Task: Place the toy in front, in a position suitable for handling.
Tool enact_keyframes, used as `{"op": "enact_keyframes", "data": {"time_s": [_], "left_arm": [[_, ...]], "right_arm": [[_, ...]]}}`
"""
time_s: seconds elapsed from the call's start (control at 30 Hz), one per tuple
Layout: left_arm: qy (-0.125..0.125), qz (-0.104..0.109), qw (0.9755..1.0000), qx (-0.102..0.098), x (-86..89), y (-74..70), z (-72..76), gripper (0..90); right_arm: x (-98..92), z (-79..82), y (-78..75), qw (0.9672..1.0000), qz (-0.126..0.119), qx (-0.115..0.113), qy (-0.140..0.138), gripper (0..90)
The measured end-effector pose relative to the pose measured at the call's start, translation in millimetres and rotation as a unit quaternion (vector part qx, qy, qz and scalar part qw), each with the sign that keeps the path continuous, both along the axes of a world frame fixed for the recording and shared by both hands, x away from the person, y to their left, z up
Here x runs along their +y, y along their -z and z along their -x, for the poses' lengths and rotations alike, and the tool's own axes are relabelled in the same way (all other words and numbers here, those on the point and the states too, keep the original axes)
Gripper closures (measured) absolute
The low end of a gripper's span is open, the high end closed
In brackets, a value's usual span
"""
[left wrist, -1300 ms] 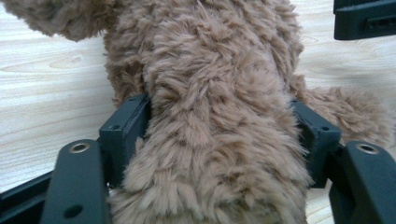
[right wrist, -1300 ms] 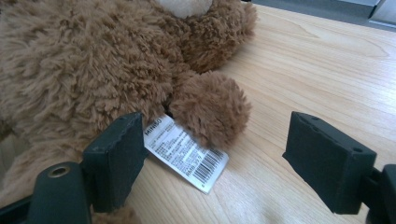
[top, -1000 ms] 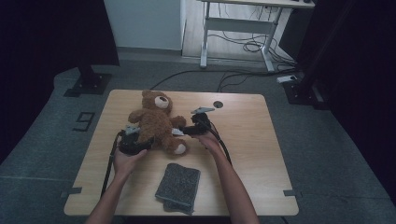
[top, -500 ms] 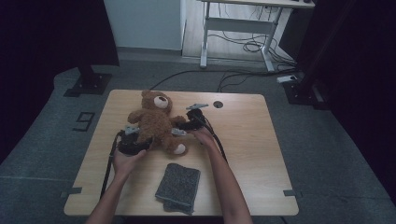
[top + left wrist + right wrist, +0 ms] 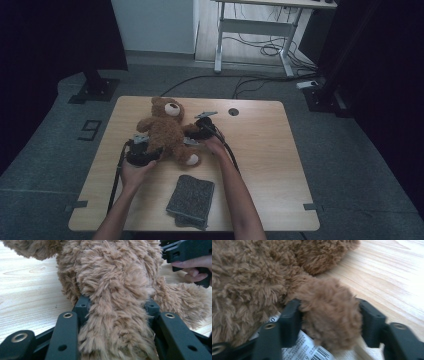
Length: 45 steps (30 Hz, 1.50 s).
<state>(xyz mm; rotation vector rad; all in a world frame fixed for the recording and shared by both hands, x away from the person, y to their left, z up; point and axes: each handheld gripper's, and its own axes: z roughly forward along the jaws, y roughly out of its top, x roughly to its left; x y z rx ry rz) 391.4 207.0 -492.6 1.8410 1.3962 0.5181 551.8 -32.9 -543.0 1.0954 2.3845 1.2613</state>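
Working from the near edge of the table (image 5: 280, 165), we are passing a folded grey cloth (image 5: 191, 198) that is lying between our forearms. Just beyond it, our left claw (image 5: 150, 152) is pinching one limb of the brown teddy bear (image 5: 167, 131), its jaws having just been closing with fur packed between them. Farther on, our right claw (image 5: 192, 134) is squeezing another plush limb, its jaws likewise having just been closing on it beside a white barcode tag (image 5: 312, 350). The bear is lying on the table's far left part, head pointing away from us.
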Motion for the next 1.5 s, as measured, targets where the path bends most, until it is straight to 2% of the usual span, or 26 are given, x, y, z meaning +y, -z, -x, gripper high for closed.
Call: {"op": "enact_keyframes", "data": {"time_s": [0.07, 0.2, 0.37, 0.77, 0.9, 1.07, 1.5], "left_arm": [[-0.001, 0.002, 1.0000, 0.000, 0.4, -0.1, 0.1, 54.7], [0.000, 0.001, 1.0000, -0.002, 1.3, -0.8, 0.8, 56.6], [-0.003, 0.000, 1.0000, -0.004, 1.5, -3.0, 2.3, 60.0], [-0.012, -0.003, 0.9996, -0.024, 4.9, -14.2, 6.6, 64.0], [-0.015, 0.000, 0.9995, -0.028, 5.1, -19.0, 7.1, 64.3], [-0.006, 0.001, 0.9993, -0.036, 1.2, -27.8, 7.0, 64.4], [0.030, -0.009, 0.9976, -0.061, -15.6, -51.9, 8.1, 64.5]], "right_arm": [[2.0, 0.0, 1.4, 1.0000, -0.003, -0.002, -0.001, 52.7], [2.8, 1.1, 0.2, 0.9999, 0.006, -0.007, -0.013, 67.3], [2.1, 4.8, -5.8, 0.9995, 0.009, -0.026, -0.018, 73.3], [5.3, 15.6, -25.8, 0.9976, -0.007, -0.066, -0.020, 75.7], [2.2, 18.8, -32.0, 0.9967, -0.021, -0.077, -0.015, 76.0], [-8.9, 23.9, -41.7, 0.9955, -0.041, -0.085, -0.004, 76.5], [-38.0, 48.0, -67.7, 0.9921, -0.053, -0.111, 0.022, 77.1]]}}
